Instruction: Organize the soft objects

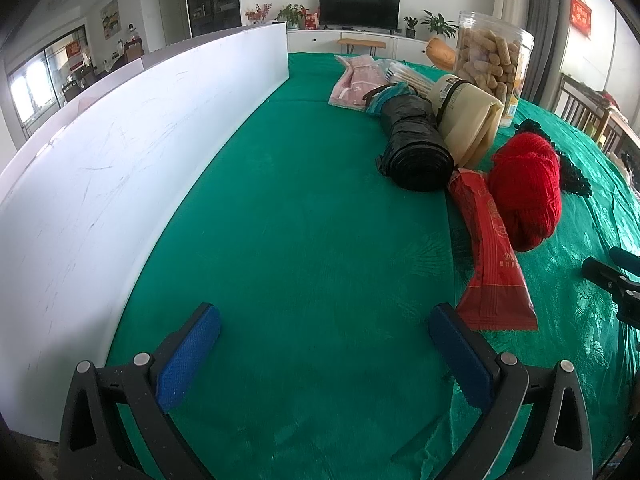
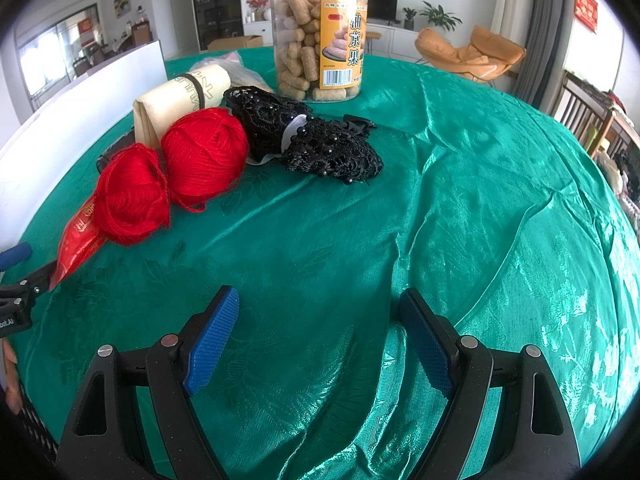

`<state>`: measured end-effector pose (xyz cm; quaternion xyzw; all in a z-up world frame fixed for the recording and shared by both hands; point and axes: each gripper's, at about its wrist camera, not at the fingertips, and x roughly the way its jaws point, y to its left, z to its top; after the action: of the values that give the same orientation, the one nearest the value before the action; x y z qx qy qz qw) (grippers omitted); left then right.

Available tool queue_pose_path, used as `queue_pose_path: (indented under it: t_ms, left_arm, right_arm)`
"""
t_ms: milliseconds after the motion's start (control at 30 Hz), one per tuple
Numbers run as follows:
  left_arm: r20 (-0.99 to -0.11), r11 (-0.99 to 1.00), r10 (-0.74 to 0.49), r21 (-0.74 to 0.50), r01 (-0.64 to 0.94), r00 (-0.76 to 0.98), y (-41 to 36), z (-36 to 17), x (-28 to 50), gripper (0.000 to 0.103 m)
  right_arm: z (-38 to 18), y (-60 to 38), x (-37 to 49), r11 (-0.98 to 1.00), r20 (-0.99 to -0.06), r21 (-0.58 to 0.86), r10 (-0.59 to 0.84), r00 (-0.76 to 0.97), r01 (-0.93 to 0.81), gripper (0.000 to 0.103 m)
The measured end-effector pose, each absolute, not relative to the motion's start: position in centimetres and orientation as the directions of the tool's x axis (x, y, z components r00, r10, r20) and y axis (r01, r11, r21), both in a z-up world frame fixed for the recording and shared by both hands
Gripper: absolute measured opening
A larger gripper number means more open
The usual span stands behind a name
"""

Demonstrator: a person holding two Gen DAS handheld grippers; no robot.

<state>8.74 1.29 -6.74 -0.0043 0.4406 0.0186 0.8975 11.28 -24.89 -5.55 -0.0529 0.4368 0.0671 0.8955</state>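
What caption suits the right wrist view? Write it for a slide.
Open right gripper hovers over green tablecloth, facing red yarn.

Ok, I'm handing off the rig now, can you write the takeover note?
Left claw: open, empty, over bare green cloth beside the white board.
Right claw: open, empty, over cloth.
Things: two red yarn balls, black lace piece, black bag roll, cream roll, red packet, pink packet, all clustered by the snack jar.
Done: nothing sorted, as far as the cluster shows.
Left: pick up and arrange every soft item.
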Motion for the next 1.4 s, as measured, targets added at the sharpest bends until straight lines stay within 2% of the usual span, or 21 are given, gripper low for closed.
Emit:
queue_pose_path:
  t_ms: [400, 467, 633, 767, 867, 1033, 1200, 1233, 1267, 1300, 1333, 1400]
  left_arm:
    - [-0.805, 1.000, -0.001, -0.019, -0.024, 0.593, 1.6, -6.5, 8.9, 0.103]
    - [-0.805, 0.997, -0.044, -0.077, -0.031, 0.592, 2.4, -6.2, 8.9, 0.103]
    - [-0.754, 0.937, -0.230, -0.343, -0.070, 0.615, 5.8, -5.3, 8.5, 0.103]
    - [-0.707, 0.904, -0.319, -0.426, -0.020, 0.631, 5.7, -4.4, 8.4, 0.103]
    - [-0.677, 0.912, -0.367, -0.397, 0.103, 0.638, 3.4, -2.9, 8.2, 0.103]
    - [-0.767, 0.953, -0.302, -0.224, 0.204, 0.566, -0.9, -2.9, 10.6, 0.102]
    - [-0.840, 0.965, -0.241, -0.152, 0.216, 0.486, -2.5, -4.7, 13.8, 0.075]
    - [-0.837, 0.966, -0.223, -0.122, 0.226, 0.500, -2.8, -4.7, 13.9, 0.074]
    - [-0.844, 0.965, -0.209, -0.096, 0.243, 0.494, -3.2, -4.8, 14.1, 0.068]
    - [-0.845, 0.965, -0.191, -0.069, 0.253, 0.500, -3.6, -4.8, 14.1, 0.045]
    - [-0.844, 0.964, -0.179, -0.048, 0.261, 0.505, -3.8, -4.8, 14.2, 0.030]
    - [-0.850, 0.967, -0.184, -0.068, 0.245, 0.493, -3.5, -4.8, 14.0, 0.025]
  right_arm:
    - [-5.6, -24.9, 11.3, 0.985, -0.789, -0.036, 0.074, 0.609, -0.166, 0.084]
    - [-5.6, -24.9, 11.3, 0.985, -0.789, -0.036, 0.074, 0.609, -0.166, 0.084]
    - [-5.6, -24.9, 11.3, 0.985, -0.789, -0.035, 0.075, 0.609, -0.166, 0.084]
    - [-5.6, -24.9, 11.3, 0.985, -0.790, -0.036, 0.074, 0.609, -0.166, 0.084]
    - [-5.6, -24.9, 11.3, 0.985, -0.790, -0.036, 0.074, 0.609, -0.166, 0.084]
    - [-5.6, -24.9, 11.3, 0.985, -0.790, -0.035, 0.075, 0.609, -0.166, 0.084]
    - [-5.6, -24.9, 11.3, 0.985, -0.789, -0.035, 0.075, 0.609, -0.167, 0.084]
    - [-5.6, -24.9, 11.3, 0.985, -0.789, -0.035, 0.075, 0.609, -0.167, 0.084]
    - [-5.6, -24.9, 11.3, 0.985, -0.789, -0.035, 0.075, 0.609, -0.167, 0.084]
    - [-5.6, -24.9, 11.3, 0.985, -0.789, -0.034, 0.075, 0.609, -0.167, 0.084]
    - [-5.6, -24.9, 11.3, 0.985, -0.789, -0.034, 0.075, 0.609, -0.167, 0.084]
    - [-5.6, -24.9, 11.3, 0.985, -0.789, -0.034, 0.076, 0.609, -0.167, 0.084]
